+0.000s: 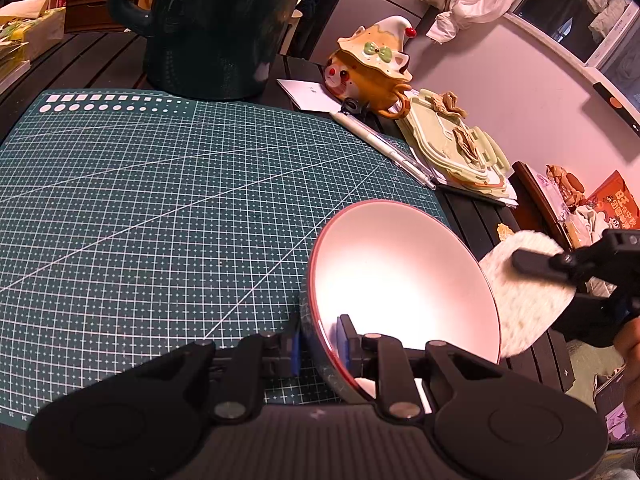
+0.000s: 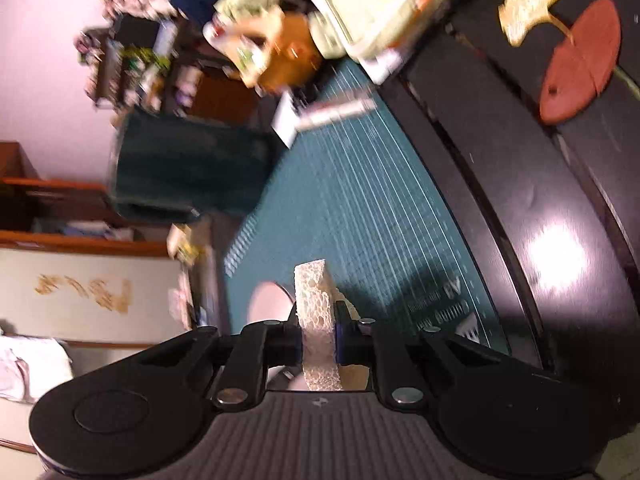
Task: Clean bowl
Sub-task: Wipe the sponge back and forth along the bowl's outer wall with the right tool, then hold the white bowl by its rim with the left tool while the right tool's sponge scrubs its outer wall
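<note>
Pink bowl (image 1: 404,280) rim clamped in left fingers (image 1: 344,340); right fingers (image 2: 342,336) pinch sponge (image 2: 316,320) beside it.

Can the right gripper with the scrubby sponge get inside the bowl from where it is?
Probably yes. The left gripper holds the bowl tilted by its near rim, so the inside is bare. The right gripper holds the sponge beside the bowl's far rim, and nothing lies between them.
</note>
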